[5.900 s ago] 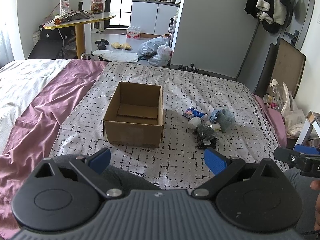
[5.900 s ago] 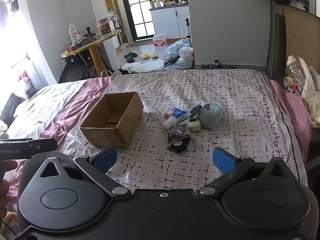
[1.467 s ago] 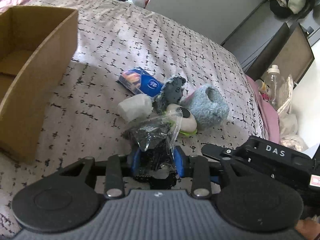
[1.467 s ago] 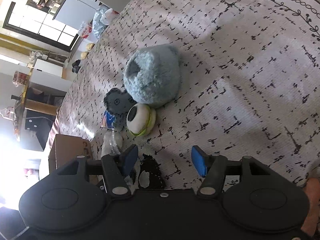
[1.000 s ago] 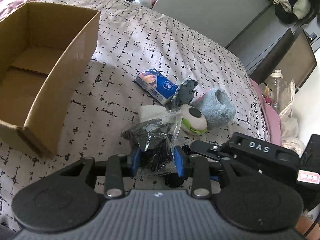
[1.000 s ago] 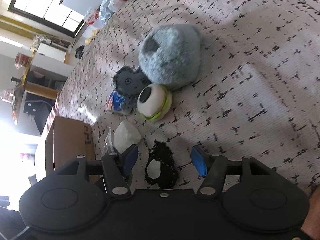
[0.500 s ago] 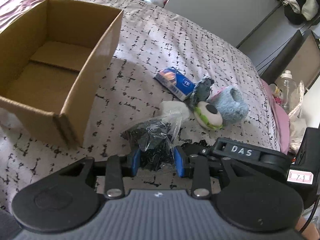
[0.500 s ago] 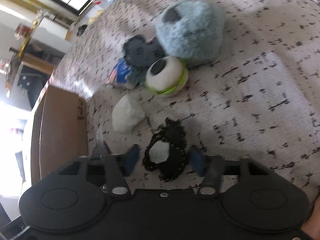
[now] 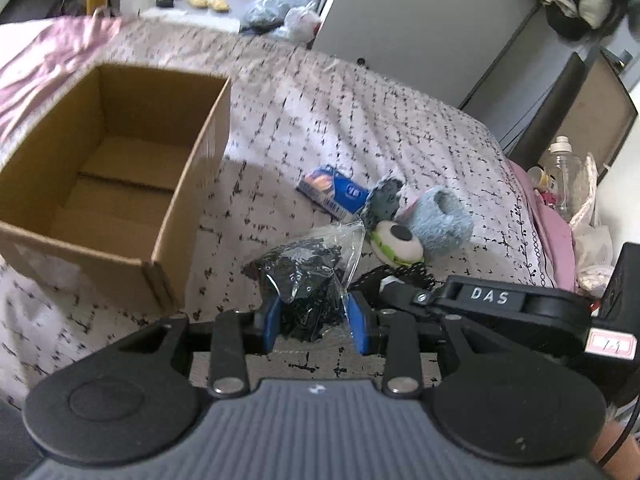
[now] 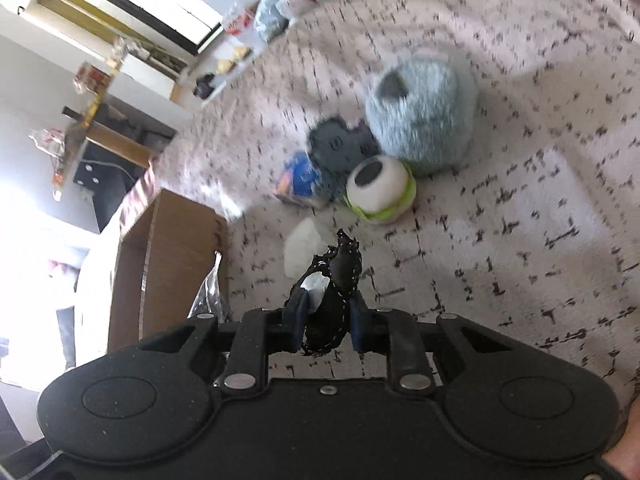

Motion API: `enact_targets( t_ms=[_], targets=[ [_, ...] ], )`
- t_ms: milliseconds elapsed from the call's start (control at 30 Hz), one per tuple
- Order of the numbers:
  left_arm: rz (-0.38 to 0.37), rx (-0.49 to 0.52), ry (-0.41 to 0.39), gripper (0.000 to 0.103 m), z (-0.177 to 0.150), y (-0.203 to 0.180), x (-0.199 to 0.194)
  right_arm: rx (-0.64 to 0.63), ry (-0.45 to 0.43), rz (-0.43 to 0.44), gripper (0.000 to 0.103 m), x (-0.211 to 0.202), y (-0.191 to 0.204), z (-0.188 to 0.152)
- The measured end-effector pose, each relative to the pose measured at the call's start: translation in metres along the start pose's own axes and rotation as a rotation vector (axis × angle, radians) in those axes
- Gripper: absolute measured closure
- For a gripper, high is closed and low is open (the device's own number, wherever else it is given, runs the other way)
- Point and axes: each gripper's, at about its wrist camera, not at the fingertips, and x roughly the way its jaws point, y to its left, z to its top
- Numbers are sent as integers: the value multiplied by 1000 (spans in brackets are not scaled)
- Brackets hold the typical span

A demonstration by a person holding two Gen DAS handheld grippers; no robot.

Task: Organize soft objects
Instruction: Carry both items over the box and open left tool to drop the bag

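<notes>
Both tongs are clamped. Left gripper (image 9: pixel 314 318) pinches a clear bag of black pieces (image 9: pixel 308 268), raised above the patterned bedspread (image 9: pixel 320 112) beside the open cardboard box (image 9: pixel 120 168). Right gripper (image 10: pixel 326 322) has just closed on a black lacy band (image 10: pixel 336 280). Near them lie a fluffy blue slipper (image 10: pixel 424 116), an eyeball plush (image 10: pixel 380 190) and a blue packet (image 9: pixel 334 192).

- Left tool (image 9: pixel 314 322): black linkage arms, round black side discs, silver screws, blue pads, ribbed grey body behind.
- Right tool (image 10: pixel 326 322): matte black body, two round discs, silver screws, blue pads.
- In the left wrist view, its side carries white "DAS" lettering and a small red-edged label.
</notes>
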Motion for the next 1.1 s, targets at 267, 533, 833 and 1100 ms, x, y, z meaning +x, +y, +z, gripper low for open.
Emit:
enact_targets(
  t_ms=[267, 533, 833, 1100],
  targets=[
    [21, 38, -47, 68, 6, -5, -28, -68, -66, 46, 81, -35, 8, -2],
    [37, 69, -88, 68, 13, -4, -52, -143, -127, 51, 81, -46, 28, -7],
    [38, 100, -118, 68, 22, 3, -71, -208, -170, 67, 81, -57, 38, -10],
    [40, 60, -139, 68, 30, 23, -78, -259, -202, 49, 81, -55, 45, -12]
  ],
)
